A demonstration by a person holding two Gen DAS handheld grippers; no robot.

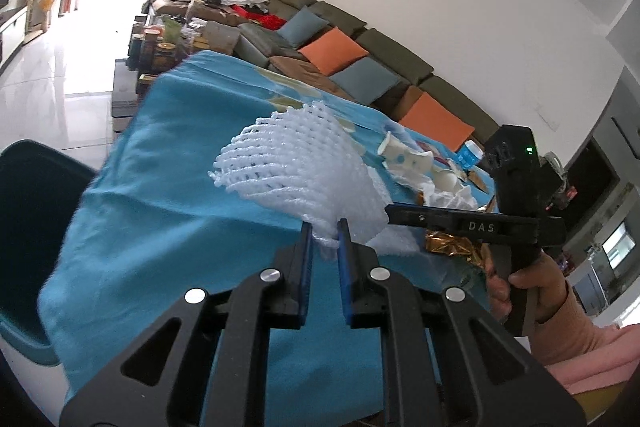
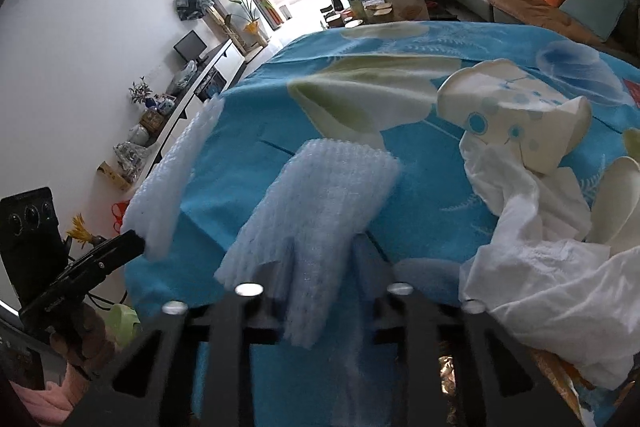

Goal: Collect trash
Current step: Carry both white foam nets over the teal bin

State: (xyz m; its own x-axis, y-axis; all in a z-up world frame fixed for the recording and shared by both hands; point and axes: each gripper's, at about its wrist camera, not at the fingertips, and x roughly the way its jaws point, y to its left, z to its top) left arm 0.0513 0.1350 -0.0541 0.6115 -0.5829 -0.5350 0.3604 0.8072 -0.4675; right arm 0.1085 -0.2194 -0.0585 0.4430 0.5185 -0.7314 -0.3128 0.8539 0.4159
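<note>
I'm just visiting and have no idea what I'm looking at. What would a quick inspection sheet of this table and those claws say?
Surface: blue flowered tablecloth covers the table.
Job's things: white foam net held up in the left claw; second foam net lies between the right claw's fingers.
Clutter: crushed paper cups, crumpled white tissue, gold foil wrapper.
Grippers: left claw shut on its net; right claw's grip unclear through blur.
Cables: nothing seen.
Surroundings: teal bin beside the table, sofa with orange cushion.
</note>
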